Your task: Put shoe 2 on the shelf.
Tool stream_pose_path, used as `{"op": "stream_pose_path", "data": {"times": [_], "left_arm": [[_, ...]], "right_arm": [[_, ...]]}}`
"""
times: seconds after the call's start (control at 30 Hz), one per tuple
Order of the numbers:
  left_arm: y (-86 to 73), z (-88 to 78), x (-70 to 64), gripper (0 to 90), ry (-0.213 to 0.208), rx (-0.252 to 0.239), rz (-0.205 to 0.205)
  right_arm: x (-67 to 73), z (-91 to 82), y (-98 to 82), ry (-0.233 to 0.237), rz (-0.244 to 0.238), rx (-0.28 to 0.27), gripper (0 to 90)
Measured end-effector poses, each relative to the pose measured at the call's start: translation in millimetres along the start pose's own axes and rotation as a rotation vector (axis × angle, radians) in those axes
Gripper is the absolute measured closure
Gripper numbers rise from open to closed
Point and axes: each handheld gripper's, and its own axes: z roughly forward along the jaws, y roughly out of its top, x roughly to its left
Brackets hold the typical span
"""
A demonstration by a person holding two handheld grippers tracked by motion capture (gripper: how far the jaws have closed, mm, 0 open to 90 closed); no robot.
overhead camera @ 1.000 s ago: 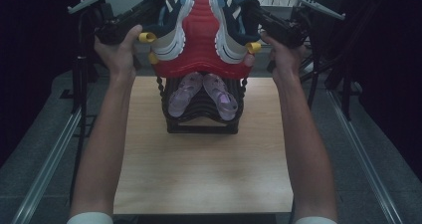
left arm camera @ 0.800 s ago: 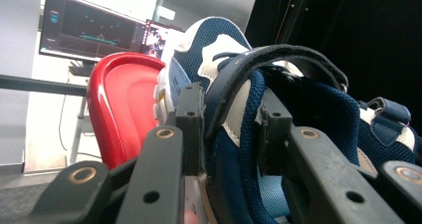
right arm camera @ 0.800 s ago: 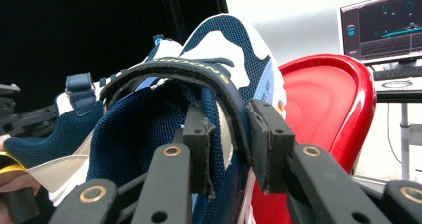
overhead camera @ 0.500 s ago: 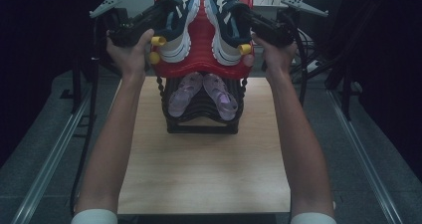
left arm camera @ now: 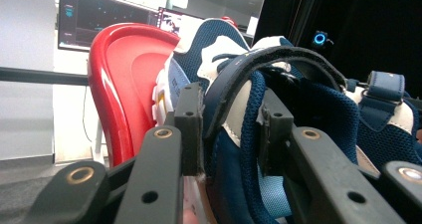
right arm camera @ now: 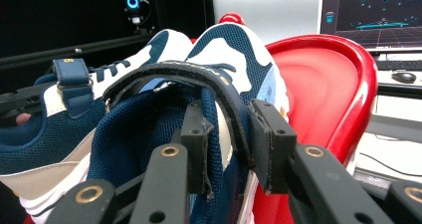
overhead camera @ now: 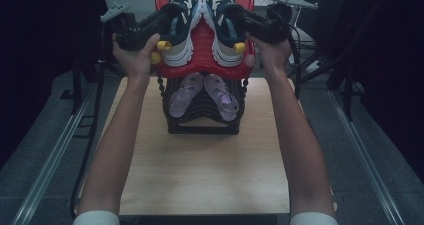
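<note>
navy mesh sneakers (overhead camera: pixel 202 20) on glossy red tray (overhead camera: pixel 202 67), collars clamped by left gripper (overhead camera: pixel 167 20) and right gripper (overhead camera: pixel 235 16)

Below I see a pair of lilac shoes (overhead camera: pixel 202 94) resting toes-down on a black stacked rack (overhead camera: pixel 202 120) on the wooden table (overhead camera: pixel 200 175); a lit monitor (right arm camera: pixel 370 16) and a mouse (right arm camera: pixel 403 76) sit behind

overhead forward-down, gripper views close, sharing sneakers (overhead camera: pixel 202 20)

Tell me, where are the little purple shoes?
In the high view, the purple shoes sit mid-table on the black rack, just beneath the red tray.
</note>
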Motion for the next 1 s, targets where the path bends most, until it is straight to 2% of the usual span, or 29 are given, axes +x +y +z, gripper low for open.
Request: {"op": "stream_pose_path", "data": {"times": [0.23, 0.43, 0.6, 0.77, 1.0], "left_arm": [[-3.8, 3.2, -0.9, 63.9, -0.007, 0.001, 0.0], [-2.4, 2.8, 1.0, 51.8, -0.035, -0.007, -0.023], [1.2, -1.0, 2.3, 45.1, -0.053, -0.008, -0.031], [1.8, -5.2, 3.3, 43.0, -0.069, -0.002, -0.037], [4.7, -14.9, 3.4, 42.1, -0.088, -0.001, -0.034]], "right_arm": [[5.6, 7.0, 0.2, -0.002, -0.024, 0.034, 65.8], [3.3, 8.0, -1.2, 0.023, -0.01, 0.029, 60.8], [-1.1, 3.7, -0.1, 0.067, 0.037, -0.01, 51.6], [-2.5, -2.7, -0.2, 0.09, 0.041, -0.031, 50.2], [-5.3, -11.7, -3.8, 0.126, 0.074, -0.078, 50.4]]}}
